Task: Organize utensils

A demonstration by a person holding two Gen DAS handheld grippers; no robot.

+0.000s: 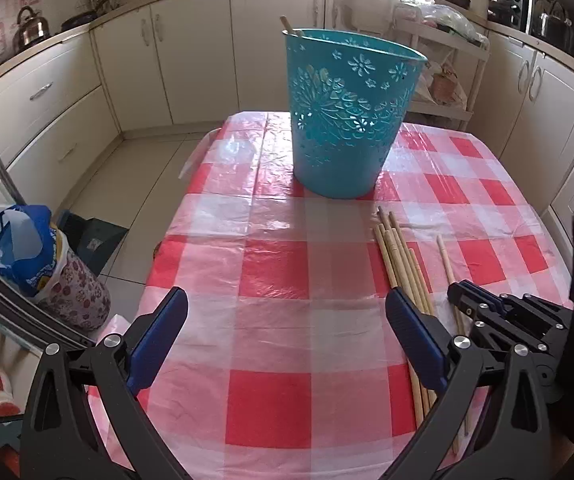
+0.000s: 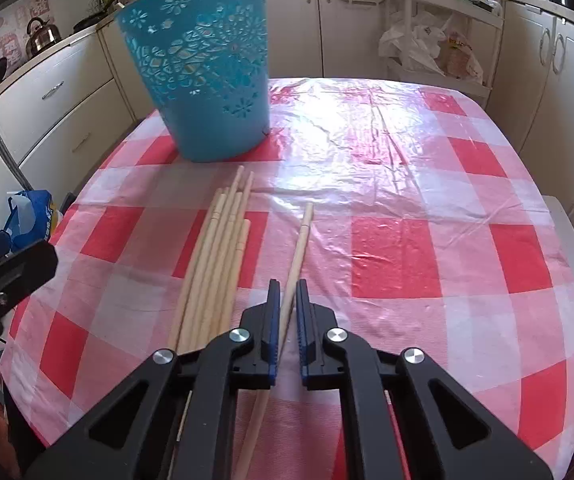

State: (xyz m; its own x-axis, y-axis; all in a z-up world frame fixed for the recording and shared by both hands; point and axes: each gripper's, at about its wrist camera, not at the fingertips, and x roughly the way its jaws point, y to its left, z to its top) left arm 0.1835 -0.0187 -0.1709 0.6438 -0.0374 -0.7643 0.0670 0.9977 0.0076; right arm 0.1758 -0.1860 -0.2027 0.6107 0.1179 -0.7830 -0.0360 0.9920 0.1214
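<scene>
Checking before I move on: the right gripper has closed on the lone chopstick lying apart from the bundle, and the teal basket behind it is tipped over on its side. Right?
Not quite. The teal basket stands upright on the checked tablecloth, as both wrist views show. The rest holds: the right gripper is shut on the lone chopstick, apart from the bundle.

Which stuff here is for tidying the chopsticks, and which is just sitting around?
For the job:
blue basket
chopstick bundle
single chopstick in the shut right gripper
left gripper, open

Just around:
kettle
blue bag
trolley
</scene>
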